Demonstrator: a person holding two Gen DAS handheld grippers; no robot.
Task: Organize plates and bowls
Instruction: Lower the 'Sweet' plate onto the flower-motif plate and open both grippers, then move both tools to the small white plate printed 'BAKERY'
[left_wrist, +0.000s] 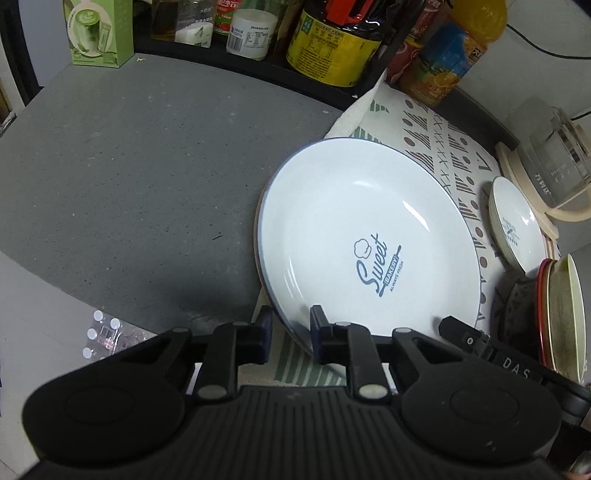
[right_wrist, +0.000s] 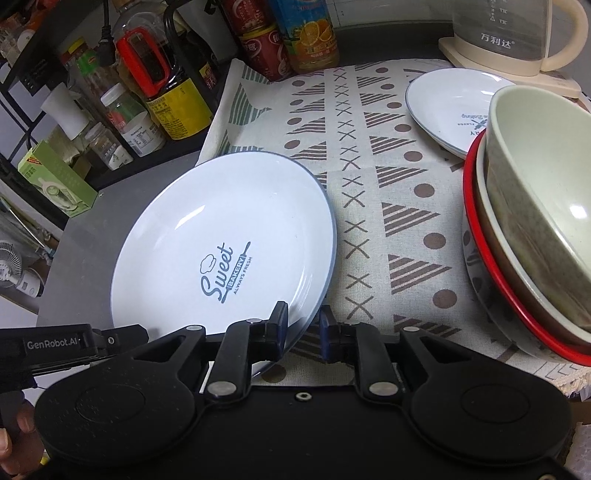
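Note:
A large white plate (left_wrist: 362, 236) with a blue rim and "Sweet Bakery" print lies half on the patterned cloth (left_wrist: 436, 147), half on the grey counter; it also shows in the right wrist view (right_wrist: 221, 236). My left gripper (left_wrist: 290, 328) has its two fingers either side of the plate's near rim, closed on it. My right gripper (right_wrist: 304, 326) also straddles the near rim, with a gap between the right finger and the plate. A smaller white plate (right_wrist: 447, 107) lies at the back right. A stack of bowls (right_wrist: 535, 229) stands at the right.
The grey counter (left_wrist: 129, 184) stretches to the left. Bottles and jars (left_wrist: 332, 40) line a black shelf at the back. A kettle (right_wrist: 517, 33) stands at the back right. A green box (left_wrist: 99, 33) stands at the back left.

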